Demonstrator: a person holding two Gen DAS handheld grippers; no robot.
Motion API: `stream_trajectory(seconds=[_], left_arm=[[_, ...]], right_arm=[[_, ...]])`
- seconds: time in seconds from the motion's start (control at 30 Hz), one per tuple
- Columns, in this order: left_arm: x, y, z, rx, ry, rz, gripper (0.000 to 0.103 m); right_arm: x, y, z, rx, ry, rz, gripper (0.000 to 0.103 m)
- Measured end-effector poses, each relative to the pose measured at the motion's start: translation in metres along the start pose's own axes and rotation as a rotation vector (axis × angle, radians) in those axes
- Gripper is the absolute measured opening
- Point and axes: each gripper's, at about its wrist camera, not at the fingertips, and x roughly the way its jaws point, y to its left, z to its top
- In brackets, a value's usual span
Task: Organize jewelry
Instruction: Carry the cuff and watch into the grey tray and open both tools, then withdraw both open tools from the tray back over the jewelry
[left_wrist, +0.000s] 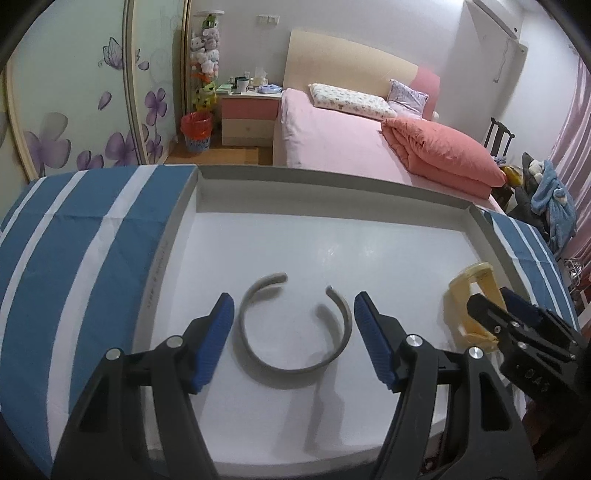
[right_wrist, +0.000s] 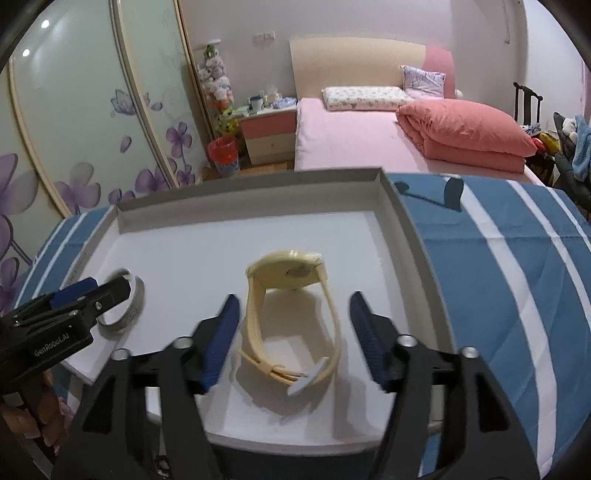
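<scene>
A silver open cuff bracelet (left_wrist: 295, 363) lies flat in a shallow white tray (left_wrist: 295, 236). My left gripper (left_wrist: 293, 339) is open, its blue pads on either side of the cuff without touching it. A pale yellow wristwatch (right_wrist: 291, 317) lies on the same tray (right_wrist: 207, 266). My right gripper (right_wrist: 291, 339) is open, its pads on either side of the watch strap. The watch (left_wrist: 469, 295) and right gripper (left_wrist: 513, 314) show at the right of the left wrist view. The cuff (right_wrist: 127, 317) and left gripper (right_wrist: 81, 295) show at the left of the right wrist view.
The tray sits on a blue and white striped cloth (left_wrist: 74, 240) over the table. Behind is a bedroom: a pink bed (left_wrist: 351, 140), a nightstand (left_wrist: 249, 118), a red bin (left_wrist: 197, 131), sliding wardrobe doors (left_wrist: 74, 92) at the left, clothes on a chair (left_wrist: 546, 192) at the right.
</scene>
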Motion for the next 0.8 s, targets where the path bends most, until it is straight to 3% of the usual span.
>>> stream_trajectory(seconds=[0.27,0.53,0.63,0.8], left_arm=[[-0.056,0.015,-0.008,-0.028,-0.083,0.007,0.070],[-0.126,0.038,-0.051,-0.010,-0.154,0.032,0.076],[-0.141,0.045,-0.076,0.013,-0.152,0.053,0.076],[-0.136,0.048,-0.108,0.065,-0.073,0.079,0.072]], right_arm=[[-0.044,-0.009,-0.003,0.041,-0.076,0.027,0.067],[-0.104,-0.004,-0.040,0.023,-0.151,0.047,0.070],[-0.121,0.001,-0.061,0.006,-0.167,0.042,0.070],[-0.131,0.003,-0.093,-0.008,-0.149,0.042,0.070]])
